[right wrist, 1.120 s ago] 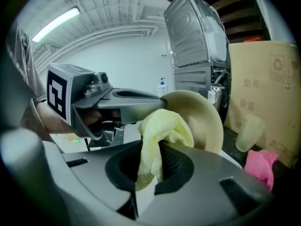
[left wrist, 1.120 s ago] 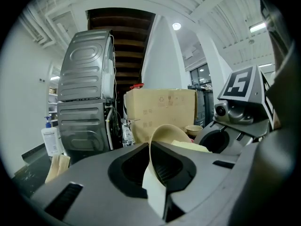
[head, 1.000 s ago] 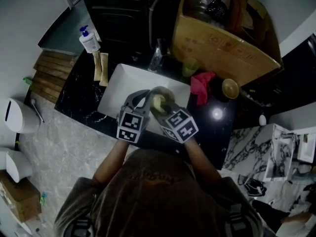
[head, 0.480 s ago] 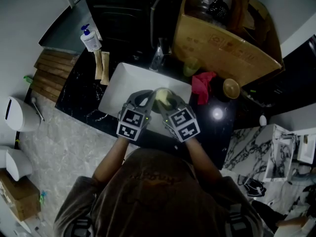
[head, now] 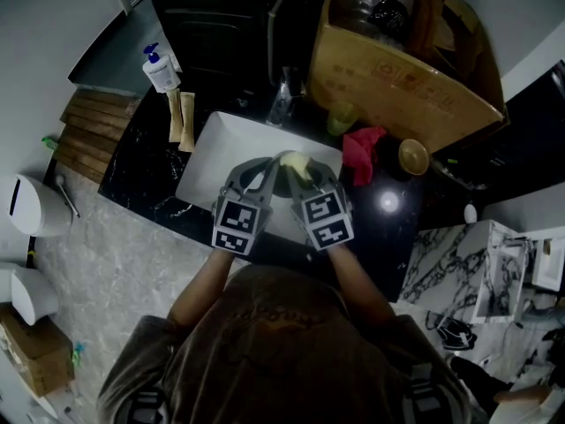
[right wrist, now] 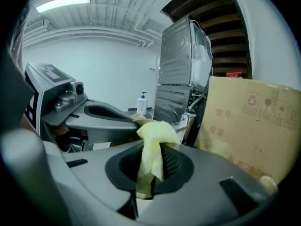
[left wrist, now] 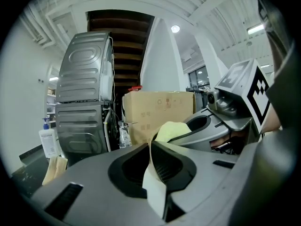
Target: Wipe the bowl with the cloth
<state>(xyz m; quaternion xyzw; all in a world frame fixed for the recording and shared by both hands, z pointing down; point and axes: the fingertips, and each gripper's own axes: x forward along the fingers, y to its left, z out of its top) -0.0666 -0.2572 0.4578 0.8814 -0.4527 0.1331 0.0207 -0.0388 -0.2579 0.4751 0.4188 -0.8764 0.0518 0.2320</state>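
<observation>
**Yellow cloth meeting the bowl over the basin**

Nearest the person, both tools are working side by side above the near edge of the white basin (head: 205, 159). The left gripper (left wrist: 151, 161) is clamping the pale bowl (left wrist: 154, 192) by its rim, which is showing as a thin edge-on strip between the closed jaws. The right gripper (right wrist: 150, 166) is pinching the yellow cloth (right wrist: 153, 145), with a bunched end sticking out past the jaw tips. In the left gripper view that bunch is sitting at the bowl's upper rim, just beyond the left jaws; whether it is pressing on the inside or only on the rim is not showing.

The wiping step itself seems to be in hand. The next move is probably calling for the right gripper to sweep the cloth around the bowl's wall while the left one is keeping the rim steady, or turning it to bring up an unwiped part.

Farther off, a red rag (head: 360, 153) is lying on the black countertop (head: 141, 177) just past the basin's right edge. A cardboard box (head: 397, 82) is standing along the far edge, and a soap dispenser (head: 160, 71) is waiting toward the far left corner.
</observation>
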